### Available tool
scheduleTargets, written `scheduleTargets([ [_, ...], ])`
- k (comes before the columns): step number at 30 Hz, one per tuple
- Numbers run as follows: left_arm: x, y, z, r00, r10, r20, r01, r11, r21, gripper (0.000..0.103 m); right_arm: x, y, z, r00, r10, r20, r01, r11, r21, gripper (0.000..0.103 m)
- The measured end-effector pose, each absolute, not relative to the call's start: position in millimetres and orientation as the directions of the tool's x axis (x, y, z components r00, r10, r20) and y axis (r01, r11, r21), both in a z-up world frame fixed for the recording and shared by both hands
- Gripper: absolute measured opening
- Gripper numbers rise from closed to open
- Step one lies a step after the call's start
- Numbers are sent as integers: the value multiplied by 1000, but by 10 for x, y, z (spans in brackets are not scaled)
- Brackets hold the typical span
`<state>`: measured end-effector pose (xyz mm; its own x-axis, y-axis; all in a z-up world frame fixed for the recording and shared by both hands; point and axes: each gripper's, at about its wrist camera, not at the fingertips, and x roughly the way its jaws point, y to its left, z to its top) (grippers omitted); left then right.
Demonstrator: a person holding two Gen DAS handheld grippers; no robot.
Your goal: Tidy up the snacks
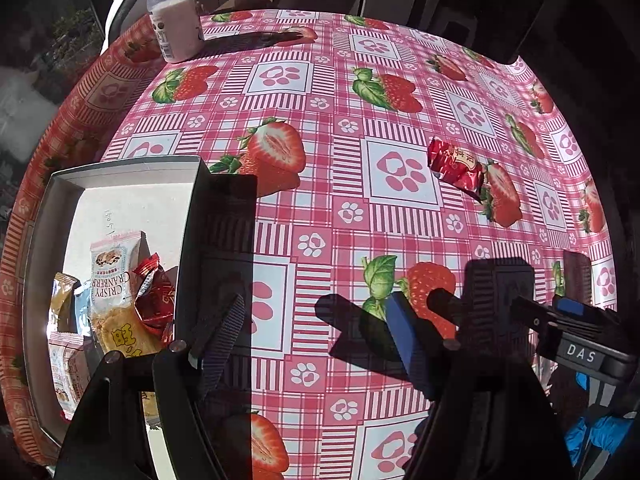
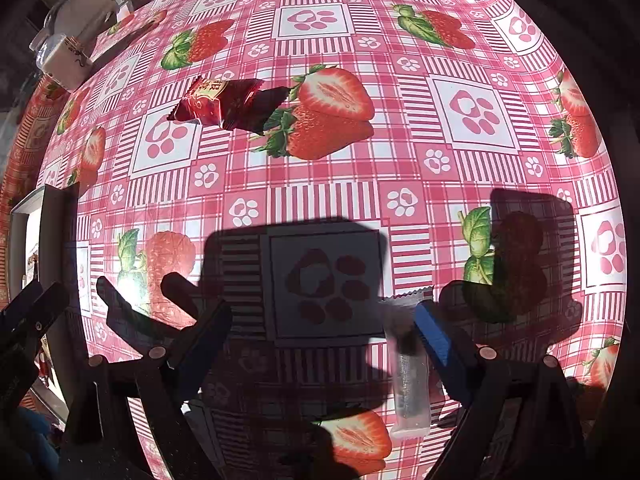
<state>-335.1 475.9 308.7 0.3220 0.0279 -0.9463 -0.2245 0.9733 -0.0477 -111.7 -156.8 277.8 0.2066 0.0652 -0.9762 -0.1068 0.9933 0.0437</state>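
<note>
Snacks go in the grey box (image 1: 120,172); some lie there already. One red candy (image 1: 456,164) sits well apart on the table (image 1: 336,92). Both tongs, left (image 1: 316,332) and right (image 2: 320,344), are spread. A clear wrapper (image 2: 408,380), maybe dropping, is beside the right pad. Grab the candy's middle.

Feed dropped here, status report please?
Both grippers, left and right, open, empty. Red snack loose on tablecloth, box part-filled. Nothing in the way.

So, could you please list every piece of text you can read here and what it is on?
"CRISPY CRANBERRY", last letter partly cut off: white snack packet in the box.
"DAS": right gripper's body.
Red wrapper, yellow packet, bottle label: print unreadable.
</note>
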Motion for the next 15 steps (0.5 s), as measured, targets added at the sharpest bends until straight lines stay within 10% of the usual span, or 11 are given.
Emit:
scheduleTargets([
  [9, -2810, 4262, 2679, 426, 191, -885, -191, 974, 118, 77, -988, -1955, 2454, 389, 67, -919, -155, 988, 7, 103],
  [15, -2879, 4212, 2570, 557, 295, -776, -236, 952, 193, 101, -1164, -1942, 2331, 582, 128, -803, -212, 977, 2, 103],
])
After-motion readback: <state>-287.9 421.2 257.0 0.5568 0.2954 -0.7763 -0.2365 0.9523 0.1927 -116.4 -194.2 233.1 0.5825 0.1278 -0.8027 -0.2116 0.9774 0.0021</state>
